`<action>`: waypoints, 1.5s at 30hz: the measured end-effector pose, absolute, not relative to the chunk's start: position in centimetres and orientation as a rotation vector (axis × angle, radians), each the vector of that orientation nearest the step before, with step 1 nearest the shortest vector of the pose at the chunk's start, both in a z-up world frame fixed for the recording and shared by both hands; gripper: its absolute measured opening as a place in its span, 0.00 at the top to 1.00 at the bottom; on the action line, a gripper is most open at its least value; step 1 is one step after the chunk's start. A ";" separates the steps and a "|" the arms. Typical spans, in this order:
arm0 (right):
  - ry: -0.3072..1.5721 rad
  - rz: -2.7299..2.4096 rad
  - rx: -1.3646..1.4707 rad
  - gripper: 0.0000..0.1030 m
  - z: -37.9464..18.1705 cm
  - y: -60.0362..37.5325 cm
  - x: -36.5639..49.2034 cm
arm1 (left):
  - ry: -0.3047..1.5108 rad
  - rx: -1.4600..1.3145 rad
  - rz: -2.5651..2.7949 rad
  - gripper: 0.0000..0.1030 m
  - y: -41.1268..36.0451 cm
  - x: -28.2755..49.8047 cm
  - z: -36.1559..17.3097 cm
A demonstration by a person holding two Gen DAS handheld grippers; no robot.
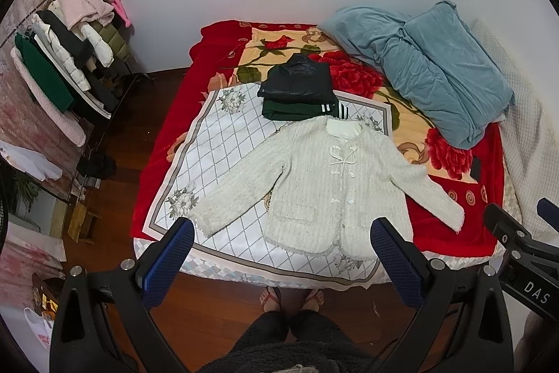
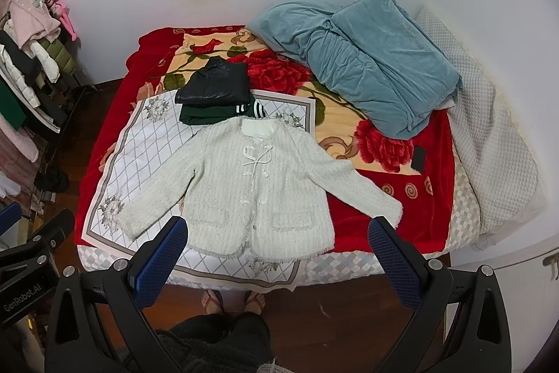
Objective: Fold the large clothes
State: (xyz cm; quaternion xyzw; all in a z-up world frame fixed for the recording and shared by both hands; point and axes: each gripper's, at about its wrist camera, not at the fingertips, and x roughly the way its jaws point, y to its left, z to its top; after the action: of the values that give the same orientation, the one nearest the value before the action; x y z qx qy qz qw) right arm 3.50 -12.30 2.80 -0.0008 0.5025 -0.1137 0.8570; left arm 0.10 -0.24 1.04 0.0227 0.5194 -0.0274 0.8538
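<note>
Both claws released, jaws spread wide and gripping nothing: left gripper (image 1: pixel 281 254) and right gripper (image 2: pixel 277 250) held above the floor at the foot of the bed (image 1: pixel 223 264), well apart from the cloth. Visible only from the left wrist: a small wooden stool (image 1: pixel 84 221) at 9 o'clock and a plastic bag (image 1: pixel 38 325) at 8 o'clock. Visible only from the right wrist: more of the quilted grey cover (image 2: pixel 489 142) at 3 o'clock. Spread flat, front up, sleeves angled out toward 8 and 4 o'clock: a cream jacket (image 1: pixel 335 184), nubbly tweed with frayed hem, lying on a white sheet (image 1: pixel 223 142) with grid and flower print. Touching its collar at 12 o'clock: a folded pile (image 1: pixel 297 93), shiny black piece atop dark green. Underneath, a plush red blanket (image 1: pixel 164 142) with rose pattern. Toward 2 o'clock, a bulky folded blue quilt (image 1: pixel 436 69); beside it a dark phone (image 2: pixel 418 158). At 10 o'clock, a crowded clothes rack (image 1: pixel 66 65). At 6 o'clock, feet in sandals (image 1: pixel 291 298) on wooden floor (image 1: pixel 216 313).
</note>
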 end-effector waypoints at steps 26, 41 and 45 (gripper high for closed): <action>1.063 -0.239 -0.001 0.00 2.7 -12.1 3.7 | 1.092 0.060 -0.059 0.00 -0.6 0.5 1.0; 1.065 -0.239 0.000 0.00 2.9 -12.1 3.9 | 1.087 0.061 -0.062 0.00 -0.4 1.5 1.7; 1.063 -0.238 -0.002 0.00 2.9 -12.1 3.9 | 1.085 0.063 -0.062 0.00 -0.5 1.7 1.9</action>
State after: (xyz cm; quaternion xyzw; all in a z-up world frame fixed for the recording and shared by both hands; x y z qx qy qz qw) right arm 3.90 -12.13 2.88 -0.0010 0.5056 -0.1132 0.8553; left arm 1.74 -0.52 1.87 0.0299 0.5161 -0.0295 0.8555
